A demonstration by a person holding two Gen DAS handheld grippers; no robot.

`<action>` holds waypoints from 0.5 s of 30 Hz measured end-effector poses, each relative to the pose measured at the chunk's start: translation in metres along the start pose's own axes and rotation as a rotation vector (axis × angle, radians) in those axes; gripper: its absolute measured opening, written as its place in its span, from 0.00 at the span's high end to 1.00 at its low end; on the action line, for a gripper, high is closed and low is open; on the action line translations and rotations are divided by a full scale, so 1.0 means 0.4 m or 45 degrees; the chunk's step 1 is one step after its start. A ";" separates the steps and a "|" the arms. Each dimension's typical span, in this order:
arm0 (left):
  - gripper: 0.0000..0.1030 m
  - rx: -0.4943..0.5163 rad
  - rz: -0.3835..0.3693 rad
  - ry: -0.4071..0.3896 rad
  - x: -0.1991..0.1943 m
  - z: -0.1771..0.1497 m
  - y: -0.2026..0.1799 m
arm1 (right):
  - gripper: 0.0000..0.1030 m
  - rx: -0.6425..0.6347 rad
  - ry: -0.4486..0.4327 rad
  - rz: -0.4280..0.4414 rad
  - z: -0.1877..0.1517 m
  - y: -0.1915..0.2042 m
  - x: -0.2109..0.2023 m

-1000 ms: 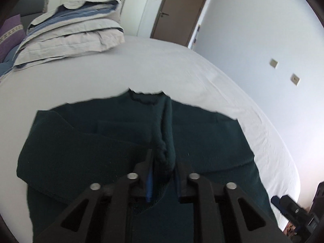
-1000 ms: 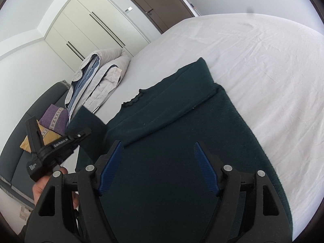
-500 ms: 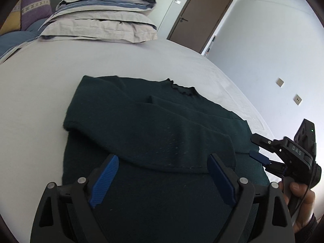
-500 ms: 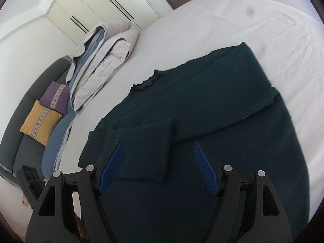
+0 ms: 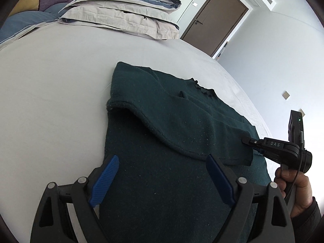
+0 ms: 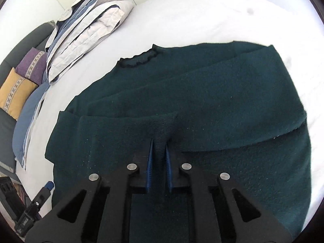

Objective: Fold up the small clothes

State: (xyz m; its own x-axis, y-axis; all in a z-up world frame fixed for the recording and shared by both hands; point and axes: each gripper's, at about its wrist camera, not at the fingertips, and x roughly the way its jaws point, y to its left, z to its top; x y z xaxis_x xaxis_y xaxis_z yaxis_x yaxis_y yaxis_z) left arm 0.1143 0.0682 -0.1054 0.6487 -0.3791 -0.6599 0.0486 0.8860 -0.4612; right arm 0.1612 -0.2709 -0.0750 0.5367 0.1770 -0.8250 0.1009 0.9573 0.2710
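Right now I see one dark green sweater point(image 5: 182, 141) lying flat on the bed point(image 5: 50, 91), both sleeves folded across its body. My right tool point(image 6: 159, 158) is pinching one sleeve cuff point(image 6: 162, 125); my left tool point(image 5: 162, 174) hovers spread above the hem. Two stacked pillows point(image 5: 125, 10) sit beyond

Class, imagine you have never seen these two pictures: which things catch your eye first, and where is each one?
First comes the dark green sweater, spread flat on the white bed with a sleeve folded across its front. The right hand-held gripper is shut on a bunch of its sleeve cuff, while the left hand-held gripper hangs open above the hem. A stack of folded bedding sits at the bed's far end.
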 end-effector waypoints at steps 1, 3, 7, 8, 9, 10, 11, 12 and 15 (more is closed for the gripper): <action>0.13 -0.003 0.004 0.001 0.000 0.003 0.003 | 0.90 -0.030 0.002 -0.026 0.003 0.012 -0.008; 0.13 -0.020 0.005 -0.002 -0.001 0.004 0.011 | 0.90 -0.076 -0.003 -0.034 0.009 0.026 -0.011; 0.13 -0.041 0.008 -0.010 -0.009 0.008 0.019 | 0.93 -0.109 -0.017 -0.014 0.015 0.028 -0.001; 0.13 -0.040 0.012 -0.018 -0.012 0.013 0.019 | 0.94 -0.114 -0.036 -0.010 0.020 0.026 -0.004; 0.13 -0.041 0.013 -0.028 -0.016 0.019 0.022 | 0.94 -0.121 -0.061 -0.015 0.022 0.024 -0.013; 0.13 -0.044 0.014 -0.043 -0.022 0.028 0.027 | 0.94 -0.127 -0.097 -0.007 0.029 0.023 -0.028; 0.13 -0.048 0.020 -0.058 -0.028 0.039 0.032 | 0.94 -0.135 -0.136 -0.002 0.040 0.021 -0.046; 0.13 -0.052 0.026 -0.072 -0.031 0.052 0.039 | 0.94 -0.144 -0.171 -0.013 0.052 0.019 -0.064; 0.13 -0.073 0.051 -0.099 -0.026 0.105 0.065 | 0.94 -0.168 -0.232 0.000 0.101 0.006 -0.104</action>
State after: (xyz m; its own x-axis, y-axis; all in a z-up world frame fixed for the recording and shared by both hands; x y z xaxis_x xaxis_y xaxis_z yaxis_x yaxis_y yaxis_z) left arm 0.1408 0.1064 -0.0856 0.7065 -0.3196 -0.6315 -0.0209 0.8824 -0.4700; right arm 0.1731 -0.2851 -0.0198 0.6805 0.1442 -0.7184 -0.0032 0.9810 0.1939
